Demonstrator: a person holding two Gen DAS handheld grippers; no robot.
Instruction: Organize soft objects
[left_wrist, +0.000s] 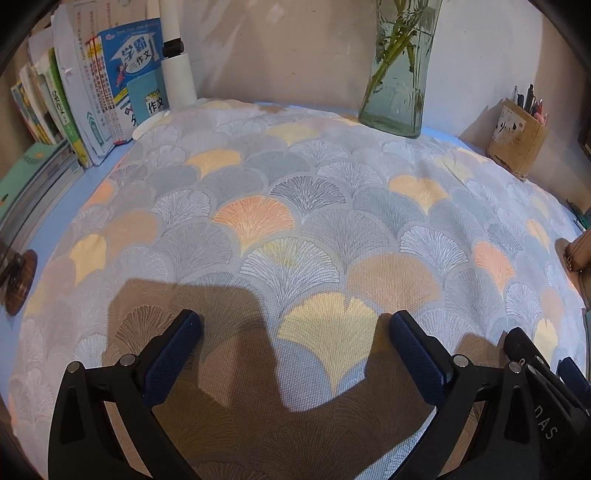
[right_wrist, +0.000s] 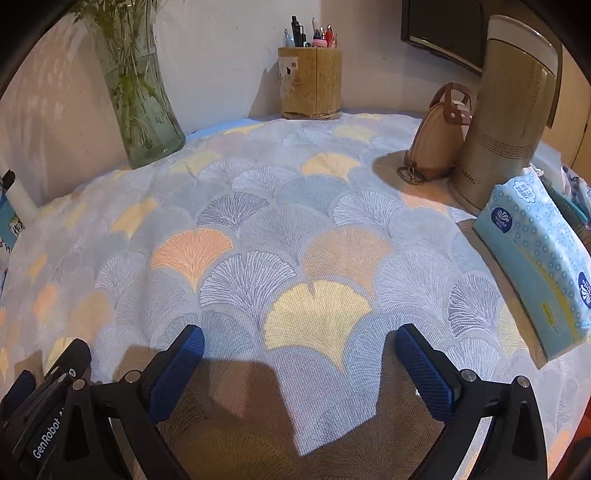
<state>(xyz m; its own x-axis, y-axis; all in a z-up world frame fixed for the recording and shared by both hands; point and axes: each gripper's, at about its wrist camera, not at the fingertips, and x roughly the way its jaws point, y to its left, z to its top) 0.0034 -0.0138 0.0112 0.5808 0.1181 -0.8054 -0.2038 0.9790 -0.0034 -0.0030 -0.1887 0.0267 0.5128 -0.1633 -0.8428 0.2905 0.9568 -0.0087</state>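
Note:
A cloth (left_wrist: 295, 221) with a grey, white, orange and yellow fan-leaf pattern lies spread flat over the desk; it also fills the right wrist view (right_wrist: 277, 229). My left gripper (left_wrist: 293, 328) is open and empty, hovering just above the cloth's near part. My right gripper (right_wrist: 299, 343) is open and empty too, close beside the left one above the same near part. Part of the right gripper shows at the left wrist view's lower right (left_wrist: 539, 373), and part of the left gripper at the right wrist view's lower left (right_wrist: 48, 387). A blue tissue pack (right_wrist: 539, 266) lies on the cloth's right edge.
Books (left_wrist: 92, 96) and a white cylinder (left_wrist: 179, 70) stand at the back left. A glass vase with stems (left_wrist: 399, 74) stands at the back. A pen holder (right_wrist: 310, 85), a tan pouch (right_wrist: 439, 136) and a beige cylindrical appliance (right_wrist: 506, 118) stand at the back right.

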